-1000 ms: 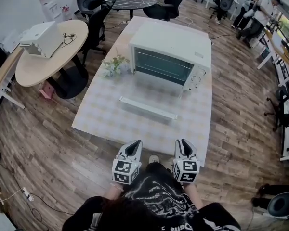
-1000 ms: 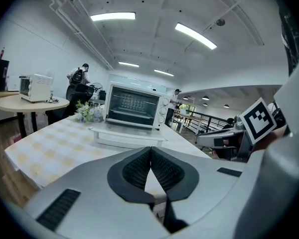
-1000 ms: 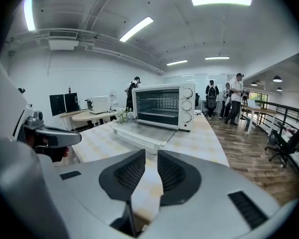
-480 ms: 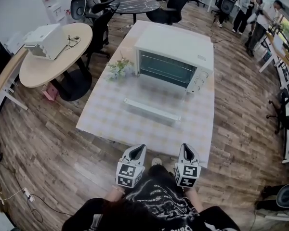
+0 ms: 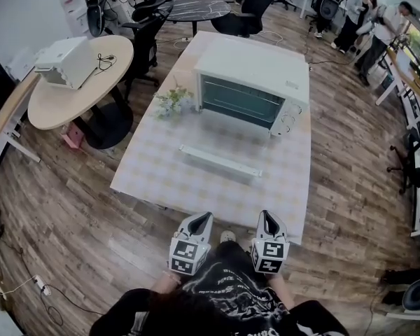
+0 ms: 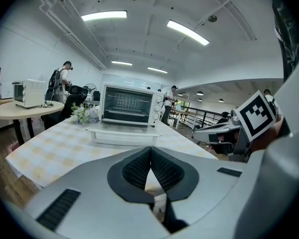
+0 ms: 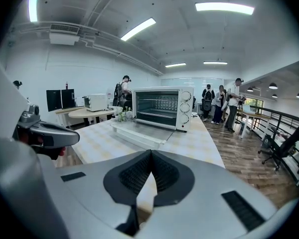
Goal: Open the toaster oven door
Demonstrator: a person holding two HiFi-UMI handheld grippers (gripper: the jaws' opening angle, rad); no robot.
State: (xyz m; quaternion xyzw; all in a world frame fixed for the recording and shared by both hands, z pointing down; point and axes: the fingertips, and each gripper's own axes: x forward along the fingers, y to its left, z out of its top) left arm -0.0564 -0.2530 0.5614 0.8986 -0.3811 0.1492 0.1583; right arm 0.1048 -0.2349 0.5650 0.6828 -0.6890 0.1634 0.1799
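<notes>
The toaster oven (image 5: 254,82) sits at the 12 o'clock end of the checked surface (image 5: 150,170). Its glass door (image 5: 227,137) is already swung down and lies flat toward 6 o'clock, with the handle bar (image 5: 217,161) at its near edge. In both gripper views the rack inside the open cavity is visible. A small bunch of flowers (image 5: 171,100) stands just beside the oven at its 9 o'clock.

The left tool (image 5: 201,219) and the right tool (image 5: 267,217) hang side by side at the 6 o'clock edge of the surface, close to the person's body and well apart from the door. Each gripper view shows the ribbed pads pressed together at the tips, so both tools are clenched on nothing.

Judging from how the door lies, the opening step looks finished and the task seems complete. The next move probably calls for little beyond keeping both tools away from the handle so the door stays down.
</notes>
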